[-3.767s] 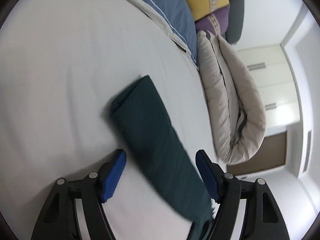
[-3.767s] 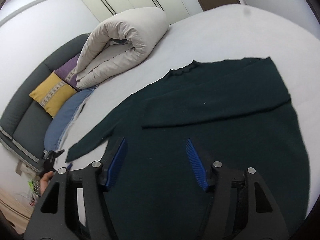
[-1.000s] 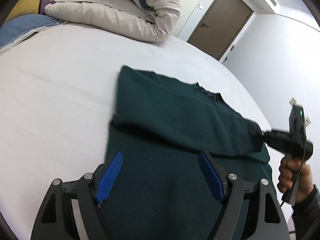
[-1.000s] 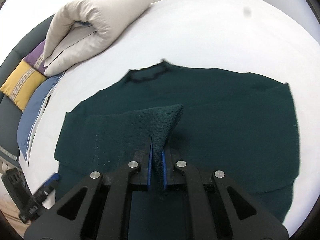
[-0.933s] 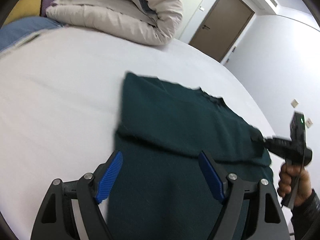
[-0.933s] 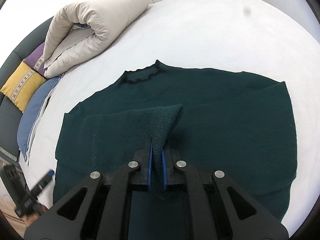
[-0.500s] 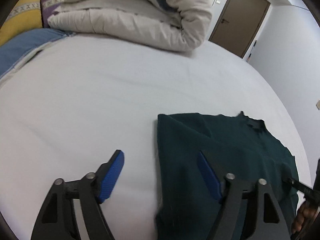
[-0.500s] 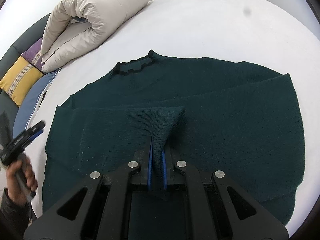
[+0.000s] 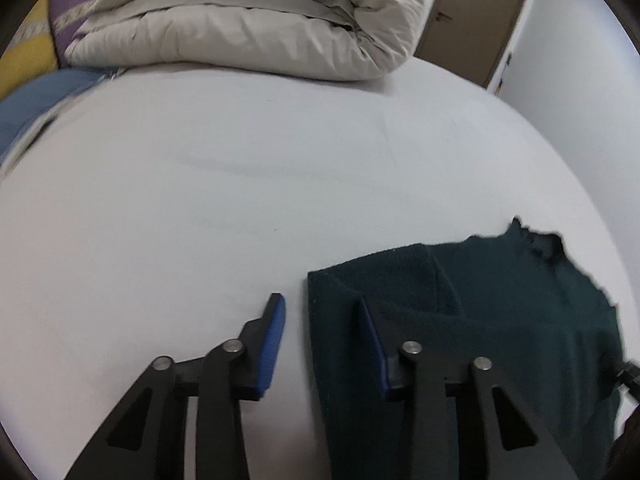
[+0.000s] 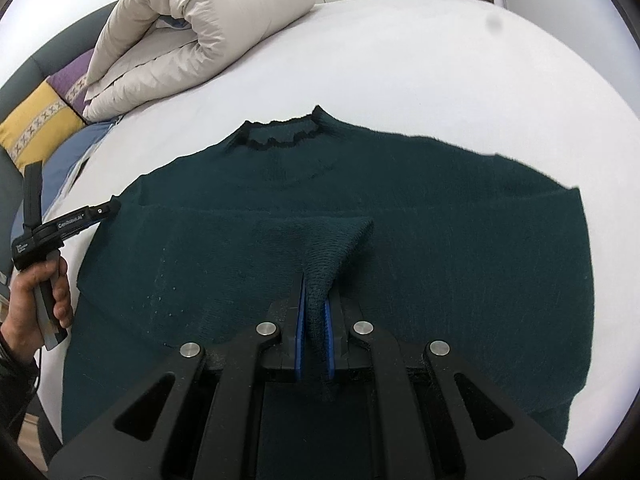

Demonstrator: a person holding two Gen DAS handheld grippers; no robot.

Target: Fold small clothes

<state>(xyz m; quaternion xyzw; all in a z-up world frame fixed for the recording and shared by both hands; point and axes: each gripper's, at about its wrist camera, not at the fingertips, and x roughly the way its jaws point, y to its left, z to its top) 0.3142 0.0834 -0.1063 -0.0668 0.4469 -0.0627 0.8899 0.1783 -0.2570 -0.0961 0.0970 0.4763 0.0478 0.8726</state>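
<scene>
A dark green sweater point(image 10: 420, 216) lies flat on the white bed point(image 10: 440, 60), collar point(image 10: 280, 136) toward the far side, both sleeves folded across the body. My right gripper point(image 10: 314, 300) is shut on the cuff of the sleeve point(image 10: 320, 240) folded in from the left and holds it over the middle of the body. My left gripper point(image 9: 322, 312) is open and straddles the sweater's left shoulder edge point(image 9: 320, 284), one finger on the sheet and one over the fabric. It also shows at the left of the right wrist view point(image 10: 96, 212).
A rolled beige duvet point(image 10: 192, 32) lies at the far side of the bed, with yellow and purple cushions point(image 10: 40, 120) and a blue pillow point(image 9: 36, 100) beside it. A brown door point(image 9: 472, 20) stands beyond the bed.
My left gripper has swung left and come down at the sweater's left shoulder edge, its fingers closer together. My right gripper still holds the sleeve cuff and has drawn it a little further across the body.
</scene>
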